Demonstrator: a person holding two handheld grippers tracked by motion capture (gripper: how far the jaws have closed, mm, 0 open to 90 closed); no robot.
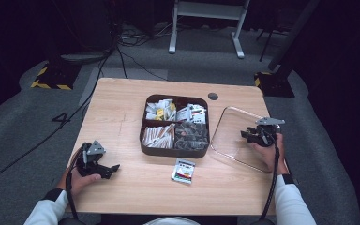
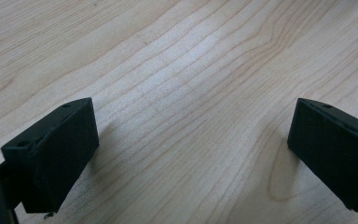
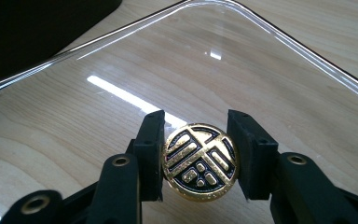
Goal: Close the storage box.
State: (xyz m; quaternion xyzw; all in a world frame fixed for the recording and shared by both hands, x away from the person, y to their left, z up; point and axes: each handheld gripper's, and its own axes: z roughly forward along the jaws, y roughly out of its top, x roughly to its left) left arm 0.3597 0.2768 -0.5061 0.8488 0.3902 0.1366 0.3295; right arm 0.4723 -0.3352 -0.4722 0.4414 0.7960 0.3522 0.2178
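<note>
Right claw (image 3: 199,161) clamps round gold-black knob (image 3: 200,162) of clear lid (image 3: 261,60); left claw (image 2: 191,154) apart.

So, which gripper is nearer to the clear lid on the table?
Right. The right gripper is over the clear lid, its jaws closed on the round gold knob. The left gripper rests far across the table, beyond the dark box.

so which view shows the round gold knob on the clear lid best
The right gripper view: the knob sits close up between the right gripper pads. In the high view the gripper hides it; the left gripper view shows bare table.
</note>
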